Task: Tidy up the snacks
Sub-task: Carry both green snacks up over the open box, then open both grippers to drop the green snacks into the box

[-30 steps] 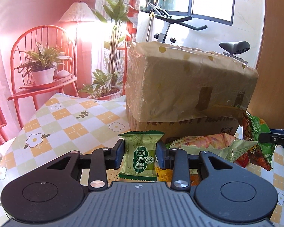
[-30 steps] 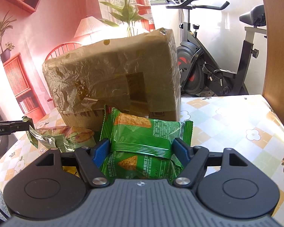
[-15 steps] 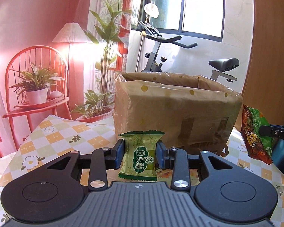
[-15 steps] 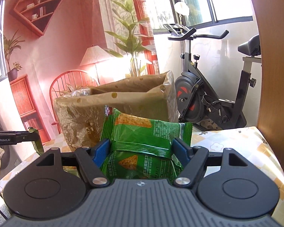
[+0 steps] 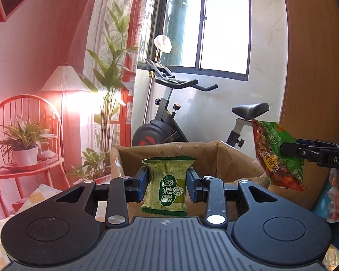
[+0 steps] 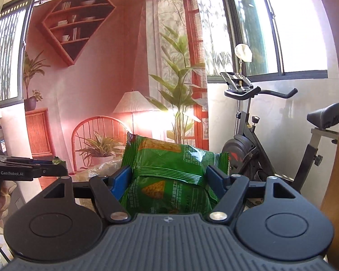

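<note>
We have the left gripper (image 5: 167, 181) clamped on a small green snack packet (image 5: 166, 186), held upright in the air in front of the open cardboard box (image 5: 235, 167). Our right gripper (image 6: 169, 180) is closed on a green chip bag (image 6: 169, 176), also airborne, just right of the box rim.

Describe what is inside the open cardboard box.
The cardboard box shows bare brown inner walls. Its bottom is hidden by the green packet in the left hand-held gripper, so contents cannot be told.
</note>
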Tool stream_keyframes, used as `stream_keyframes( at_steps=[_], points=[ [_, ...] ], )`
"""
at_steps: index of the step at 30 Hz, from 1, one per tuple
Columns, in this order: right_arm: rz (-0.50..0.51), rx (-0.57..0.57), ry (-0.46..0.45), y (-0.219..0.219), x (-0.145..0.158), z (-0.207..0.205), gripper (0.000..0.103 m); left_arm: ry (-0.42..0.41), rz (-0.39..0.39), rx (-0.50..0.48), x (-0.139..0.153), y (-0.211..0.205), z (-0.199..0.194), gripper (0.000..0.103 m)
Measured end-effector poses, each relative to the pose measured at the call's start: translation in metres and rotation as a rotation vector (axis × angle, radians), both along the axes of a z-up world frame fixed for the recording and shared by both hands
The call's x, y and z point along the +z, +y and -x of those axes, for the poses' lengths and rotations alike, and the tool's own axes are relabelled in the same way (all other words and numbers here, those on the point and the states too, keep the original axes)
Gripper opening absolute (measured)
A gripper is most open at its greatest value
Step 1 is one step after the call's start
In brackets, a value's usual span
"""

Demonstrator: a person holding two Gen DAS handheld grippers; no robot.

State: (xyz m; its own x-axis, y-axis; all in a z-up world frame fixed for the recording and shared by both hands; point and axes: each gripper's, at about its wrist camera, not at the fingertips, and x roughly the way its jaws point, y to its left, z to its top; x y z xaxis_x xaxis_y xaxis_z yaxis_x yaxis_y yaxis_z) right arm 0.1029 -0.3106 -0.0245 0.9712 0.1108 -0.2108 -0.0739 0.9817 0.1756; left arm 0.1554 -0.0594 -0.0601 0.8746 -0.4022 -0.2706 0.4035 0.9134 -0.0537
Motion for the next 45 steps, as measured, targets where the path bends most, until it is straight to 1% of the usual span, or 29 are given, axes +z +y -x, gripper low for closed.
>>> stream_keyframes(
  at_steps=[2,5,9,13,17,19,21,23,25,27,32,37,42,45],
  points=[
    [-0.003,-0.002,-0.005,0.000,0.005,-0.022,0.074,-0.023,0.002,-0.006,0.013,-0.010,-0.017,0.038],
    [0.008,-0.016,0.001,0.002,0.007,-0.059,0.074,-0.021,0.004,-0.004,0.025,-0.023,-0.043,0.038],
    [-0.003,-0.042,0.050,0.001,-0.004,-0.097,0.074,-0.002,-0.016,0.016,0.032,-0.036,-0.079,0.038],
    [-0.034,-0.083,0.120,-0.004,-0.028,-0.120,0.074,0.042,-0.034,0.039,0.030,-0.041,-0.104,0.038],
    [-0.025,-0.094,0.187,-0.003,-0.049,-0.128,0.076,0.087,-0.058,0.049,0.018,-0.046,-0.117,0.038],
    [-0.030,-0.094,0.212,-0.004,-0.054,-0.128,0.079,0.102,-0.073,0.054,0.012,-0.045,-0.118,0.044],
    [-0.032,-0.094,0.217,-0.005,-0.055,-0.126,0.081,0.095,-0.076,0.056,0.009,-0.043,-0.117,0.060],
    [-0.033,-0.104,0.228,-0.006,-0.053,-0.124,0.087,0.095,-0.071,0.063,0.009,-0.040,-0.116,0.067],
    [-0.027,-0.108,0.228,-0.007,-0.051,-0.121,0.091,0.102,-0.061,0.067,0.012,-0.038,-0.114,0.072],
    [-0.029,-0.108,0.231,-0.008,-0.050,-0.118,0.093,0.097,-0.067,0.074,0.014,-0.037,-0.111,0.077],
    [-0.032,-0.109,0.229,-0.008,-0.046,-0.105,0.093,0.086,-0.072,0.070,0.020,-0.031,-0.100,0.078],
    [-0.030,-0.083,0.219,-0.005,-0.042,-0.082,0.094,0.074,-0.078,0.071,0.022,-0.018,-0.080,0.078],
    [-0.026,-0.054,0.197,-0.005,-0.042,-0.054,0.094,0.079,-0.051,0.087,0.017,0.007,-0.058,0.078],
    [-0.033,-0.030,0.167,-0.005,-0.043,-0.036,0.093,0.070,-0.037,0.102,0.012,0.022,-0.043,0.078]
  ],
)
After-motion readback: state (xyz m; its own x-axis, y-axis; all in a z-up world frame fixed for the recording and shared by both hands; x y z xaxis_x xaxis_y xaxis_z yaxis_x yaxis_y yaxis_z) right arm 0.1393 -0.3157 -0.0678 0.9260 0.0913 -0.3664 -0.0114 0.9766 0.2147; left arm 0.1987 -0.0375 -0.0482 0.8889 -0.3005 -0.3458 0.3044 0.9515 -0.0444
